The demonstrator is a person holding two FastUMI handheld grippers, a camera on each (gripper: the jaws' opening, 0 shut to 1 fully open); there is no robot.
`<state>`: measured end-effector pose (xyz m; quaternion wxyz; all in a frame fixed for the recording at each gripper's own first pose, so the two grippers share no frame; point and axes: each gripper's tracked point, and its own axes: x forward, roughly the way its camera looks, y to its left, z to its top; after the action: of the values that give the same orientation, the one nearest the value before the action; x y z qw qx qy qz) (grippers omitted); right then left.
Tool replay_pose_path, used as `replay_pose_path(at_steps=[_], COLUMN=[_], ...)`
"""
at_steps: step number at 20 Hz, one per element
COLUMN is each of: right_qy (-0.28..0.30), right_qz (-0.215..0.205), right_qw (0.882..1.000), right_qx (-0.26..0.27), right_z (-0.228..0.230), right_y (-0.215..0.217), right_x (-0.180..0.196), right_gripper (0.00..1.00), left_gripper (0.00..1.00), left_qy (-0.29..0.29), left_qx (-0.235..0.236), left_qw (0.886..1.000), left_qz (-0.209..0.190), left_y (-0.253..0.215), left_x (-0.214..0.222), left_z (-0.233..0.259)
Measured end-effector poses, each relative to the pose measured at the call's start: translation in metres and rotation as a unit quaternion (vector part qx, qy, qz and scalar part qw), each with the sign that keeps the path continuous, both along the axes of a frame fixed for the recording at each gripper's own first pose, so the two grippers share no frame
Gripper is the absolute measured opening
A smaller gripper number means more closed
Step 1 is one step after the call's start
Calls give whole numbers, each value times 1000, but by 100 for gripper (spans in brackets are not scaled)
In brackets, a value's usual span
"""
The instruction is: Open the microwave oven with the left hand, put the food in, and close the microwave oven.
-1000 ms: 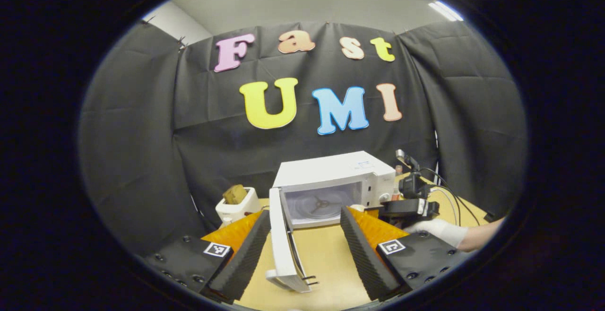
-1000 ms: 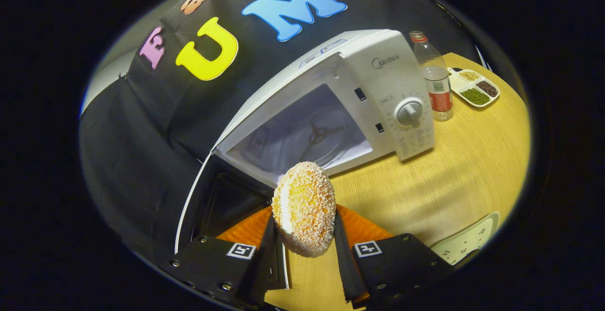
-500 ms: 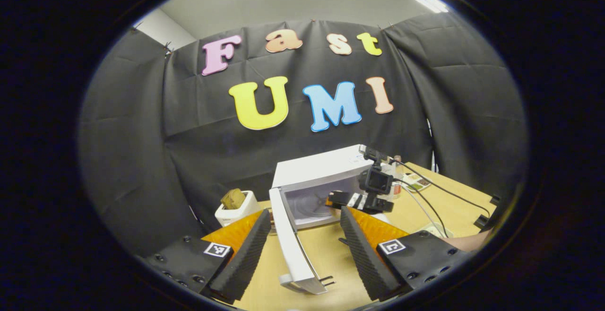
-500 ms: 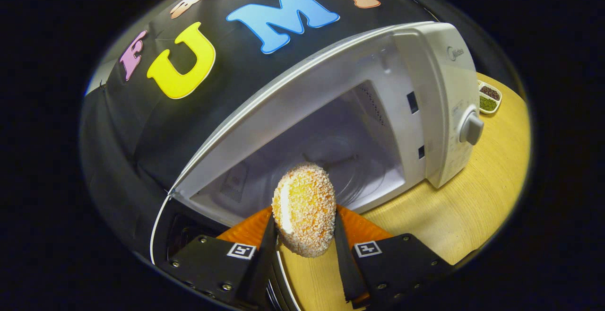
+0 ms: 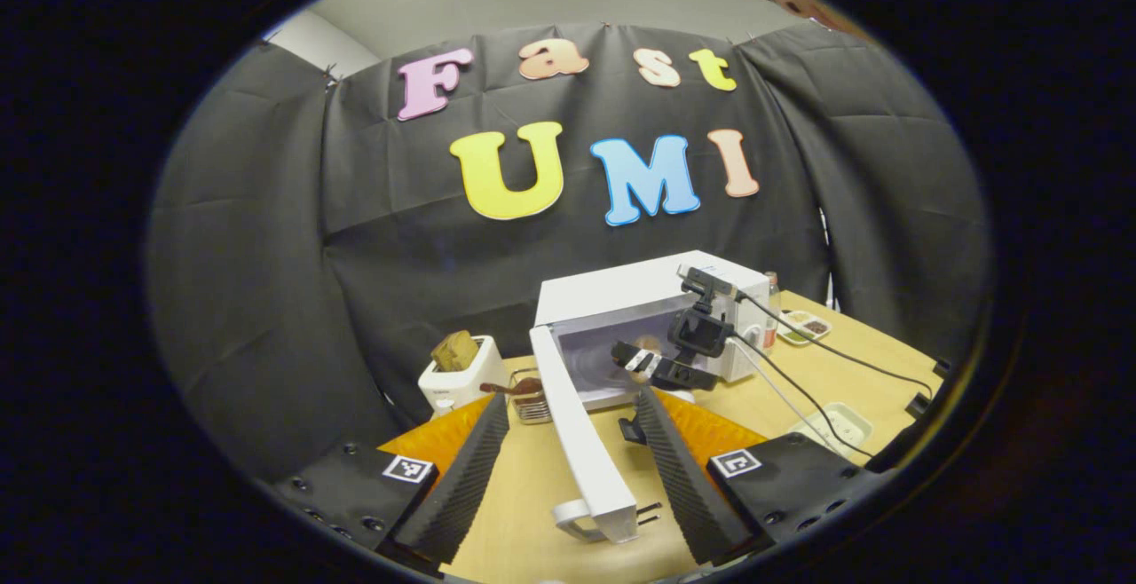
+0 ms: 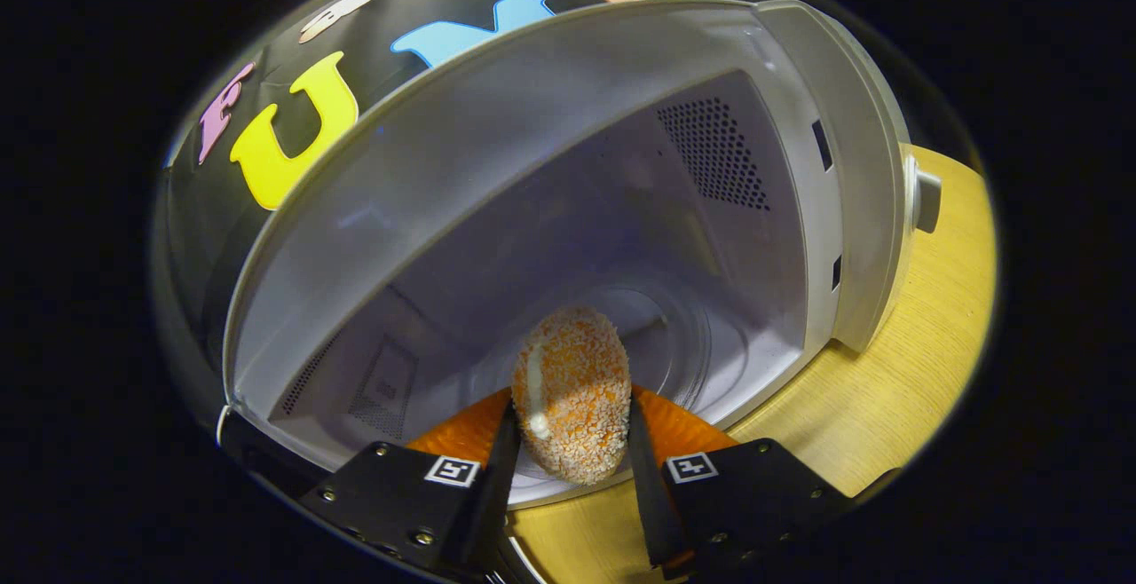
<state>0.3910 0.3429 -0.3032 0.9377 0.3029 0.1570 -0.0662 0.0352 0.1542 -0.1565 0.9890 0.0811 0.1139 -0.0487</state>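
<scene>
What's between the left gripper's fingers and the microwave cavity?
In the left gripper view, the open microwave door stands edge-on between the left gripper fingers, leading back to the cavity.

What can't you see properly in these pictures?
- Bottom of the crumbed food, right gripper view: hidden between the right tongs.
- Microwave dial, right gripper view: seen side-on, markings hidden.
- Tray of beans, left gripper view: too small to tell what it holds.
- Toaster slot, left gripper view: item too small to identify.
</scene>
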Motion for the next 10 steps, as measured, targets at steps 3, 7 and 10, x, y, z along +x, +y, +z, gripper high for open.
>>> replay_pose_path(at_steps=[3, 7, 10], right_qy=[5, -19, -26], right_qz=[-1, -1, 11], right_qw=[1000, 999, 997], right_qx=[-7, -37, -71], right_z=[-10, 11, 24], right_y=[-1, -8, -17], right_x=[3, -9, -27], right_gripper=[72, 98, 98], left_gripper=[97, 95, 98], left_qy=[-1, -8, -17], left_qx=[2, 6, 2], left_qw=[1000, 1000, 1000], left_qz=[3, 0, -4], left_y=[6, 2, -2], left_x=[0, -2, 0], left_z=[0, 6, 13])
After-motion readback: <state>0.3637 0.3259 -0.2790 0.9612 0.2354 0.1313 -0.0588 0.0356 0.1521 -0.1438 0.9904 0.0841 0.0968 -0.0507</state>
